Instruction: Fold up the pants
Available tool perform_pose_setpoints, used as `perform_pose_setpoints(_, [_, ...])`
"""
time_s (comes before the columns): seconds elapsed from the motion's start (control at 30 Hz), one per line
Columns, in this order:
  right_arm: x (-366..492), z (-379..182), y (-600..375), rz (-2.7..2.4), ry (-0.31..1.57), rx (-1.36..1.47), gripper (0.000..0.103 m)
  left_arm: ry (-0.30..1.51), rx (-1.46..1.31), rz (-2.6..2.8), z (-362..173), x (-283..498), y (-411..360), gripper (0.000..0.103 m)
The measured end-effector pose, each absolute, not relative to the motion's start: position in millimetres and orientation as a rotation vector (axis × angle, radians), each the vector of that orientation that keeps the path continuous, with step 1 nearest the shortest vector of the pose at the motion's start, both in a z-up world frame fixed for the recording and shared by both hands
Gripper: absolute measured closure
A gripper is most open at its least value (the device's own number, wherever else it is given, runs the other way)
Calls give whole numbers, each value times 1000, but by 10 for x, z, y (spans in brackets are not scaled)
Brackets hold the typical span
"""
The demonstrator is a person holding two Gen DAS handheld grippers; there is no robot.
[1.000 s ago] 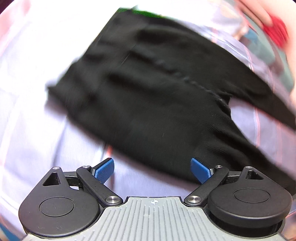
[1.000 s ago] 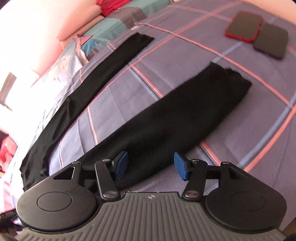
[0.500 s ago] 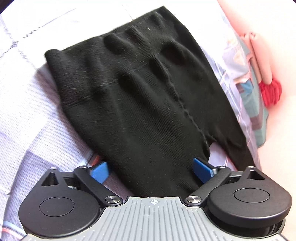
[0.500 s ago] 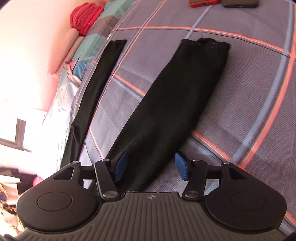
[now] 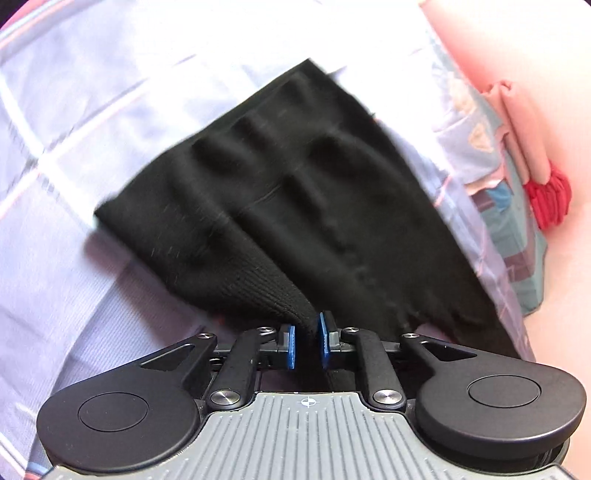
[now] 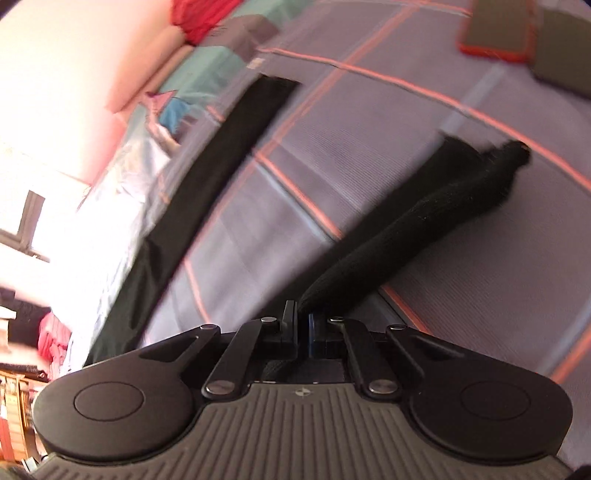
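The left gripper (image 5: 307, 340) has its jaws drawn nearly together on a bunched ridge of the black pants (image 5: 295, 206) — the knit fabric rises from the blue pads (image 5: 291, 346) and fans out toward 12 o'clock across the pale checked bedsheet (image 5: 92, 110), the waistband edge lying at about 10 o'clock. At 3 o'clock in that view a red bundle (image 5: 550, 199) sits beside rolled pink fabric. The right gripper (image 6: 303, 332) is likewise pinched narrow on one pant leg (image 6: 413, 225), which runs off toward 1 o'clock, lifted and gathered into a tube — its cuff end blurred. The other pant leg (image 6: 221, 158) lies flat on the sheet toward 11 o'clock, well apart. Two phones (image 6: 495, 33) rest near 1 o'clock at the top edge.
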State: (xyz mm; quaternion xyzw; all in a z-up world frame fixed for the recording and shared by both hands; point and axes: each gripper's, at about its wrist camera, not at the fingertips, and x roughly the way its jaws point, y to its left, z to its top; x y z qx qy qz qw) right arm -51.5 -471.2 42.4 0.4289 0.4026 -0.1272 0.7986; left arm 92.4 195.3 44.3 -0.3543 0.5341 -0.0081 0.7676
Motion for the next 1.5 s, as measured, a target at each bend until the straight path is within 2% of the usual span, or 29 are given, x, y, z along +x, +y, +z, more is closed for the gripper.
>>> perform_pose_setpoints(0.2, [612, 649, -4937, -182, 855, 832, 96, 1081, -711, -77, 726, 1678, 1767, 20])
perform_pose_setpoints(0.43, [2015, 188, -5163, -208, 891, 842, 95, 1152, -599, -60, 420, 2803, 1495, 20])
perform_pose_setpoints(0.47, [2154, 83, -5176, -209, 914, 841, 91, 1178, -580, -72, 371, 2912, 1463, 19])
perform_pose_setpoints(0.5, [2244, 20, -5208, -224, 924, 857, 89, 1220, -579, -81, 329, 2998, 1449, 9])
perform_pose_setpoints(0.53, [2262, 17, -5244, -210, 887, 893, 81, 1255, -595, -81, 300, 3048, 1442, 8])
perform_pose_setpoints(0.57, [2219, 64, -5289, -183, 802, 920, 69, 1258, -614, -93, 333, 3069, 1478, 6])
perform_pose_setpoints(0.6, [2144, 137, -5335, -175, 712, 922, 62, 1215, -627, -105, 403, 3060, 1530, 5])
perform_pose_setpoints(0.63, [2042, 206, -5379, -197, 643, 908, 46, 1148, -632, -90, 512, 3034, 1598, 3])
perform_pose_setpoints(0.67, [1928, 276, -5423, -245, 602, 878, 36, 1081, -626, -42, 610, 2972, 1685, 0])
perform_pose_setpoints(0.77, [1605, 390, -5515, -377, 571, 767, 37, 972, -637, 80, 767, 2801, 1922, 0])
perform_pose_setpoints(0.93, [1408, 212, -5493, -517, 710, 571, 37, 1035, -595, 143, 631, 2527, 1942, 0])
perform_pose_setpoints(1.13, [1641, -58, -5444, -555, 784, 565, 39, 1092, -522, 149, 500, 2159, 1658, 0])
perform_pose_setpoints(1.17, [1675, -66, -5442, -551, 784, 552, 48, 1104, -494, 141, 489, 2117, 1609, 0])
perform_pose_setpoints(1.2, [1677, -60, -5447, -533, 786, 557, 62, 1116, -471, 135, 482, 2079, 1556, 0])
perform_pose_setpoints(1.23, [1661, -27, -5455, -496, 779, 588, 85, 1128, -452, 133, 469, 2045, 1513, 0])
perform_pose_setpoints(1.33, [1564, 172, -5445, -488, 711, 552, 86, 1159, -425, 141, 430, 1937, 1444, 0])
perform_pose_setpoints(1.4, [1538, 82, -5544, -525, 745, 581, 86, 1172, -421, 148, 418, 1858, 1424, 0])
perform_pose_setpoints(1.43, [1556, 0, -5609, -556, 801, 594, 80, 1183, -417, 158, 415, 1830, 1414, 0])
perform_pose_setpoints(1.47, [1512, 16, -5652, -568, 778, 618, 67, 1193, -411, 168, 413, 1796, 1409, 0])
perform_pose_setpoints(1.5, [1475, 108, -5639, -596, 741, 594, 61, 1194, -405, 173, 426, 1767, 1402, 0])
